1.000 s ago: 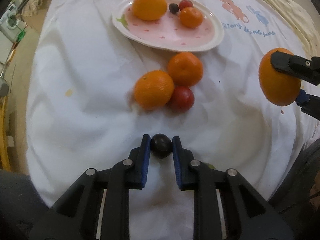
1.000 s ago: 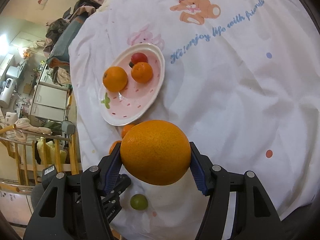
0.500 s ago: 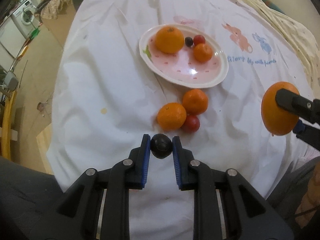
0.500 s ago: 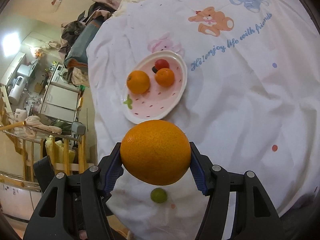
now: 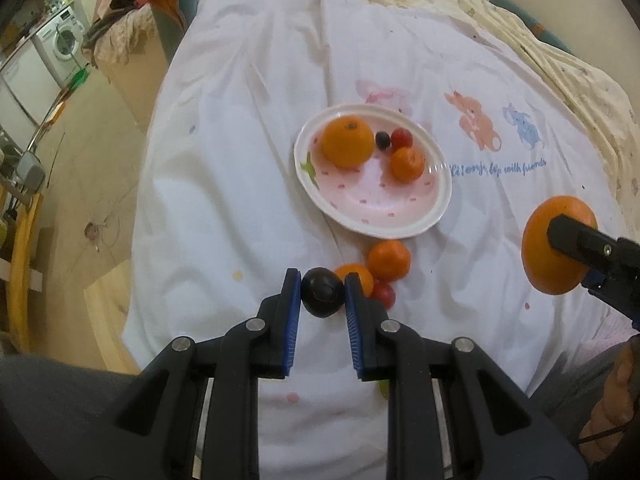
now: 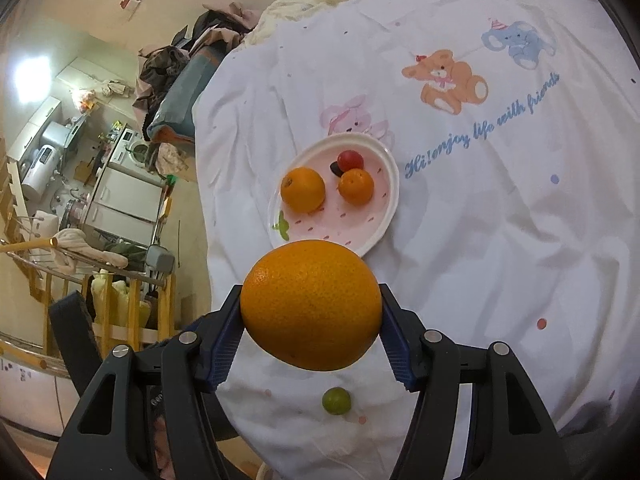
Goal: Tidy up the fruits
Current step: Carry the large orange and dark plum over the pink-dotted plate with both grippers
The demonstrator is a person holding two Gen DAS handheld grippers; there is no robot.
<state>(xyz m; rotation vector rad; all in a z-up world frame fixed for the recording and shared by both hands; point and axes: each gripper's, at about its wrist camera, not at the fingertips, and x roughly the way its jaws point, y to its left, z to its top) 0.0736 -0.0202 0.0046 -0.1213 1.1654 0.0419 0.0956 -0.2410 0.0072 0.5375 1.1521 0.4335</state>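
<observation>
My left gripper (image 5: 322, 294) is shut on a dark plum (image 5: 322, 292) and holds it high above the white cloth. My right gripper (image 6: 312, 308) is shut on a large orange (image 6: 311, 304); that orange also shows at the right of the left wrist view (image 5: 549, 248). A pink plate (image 5: 372, 216) holds an orange (image 5: 347, 142), a mandarin (image 5: 407, 164), a red fruit (image 5: 401, 138) and a dark berry (image 5: 383, 140). Two mandarins (image 5: 389, 260) and a red fruit (image 5: 385, 294) lie on the cloth below the plate.
A small green fruit (image 6: 337, 400) lies on the cloth near the front edge. The table is round, covered by a white printed cloth (image 5: 248, 168). The floor, a washing machine (image 5: 60, 46) and a wooden railing (image 6: 120, 304) lie to the left.
Both grippers have risen and pulled back from the table with their fruits still held; the plate and loose fruits look smaller and farther away.
</observation>
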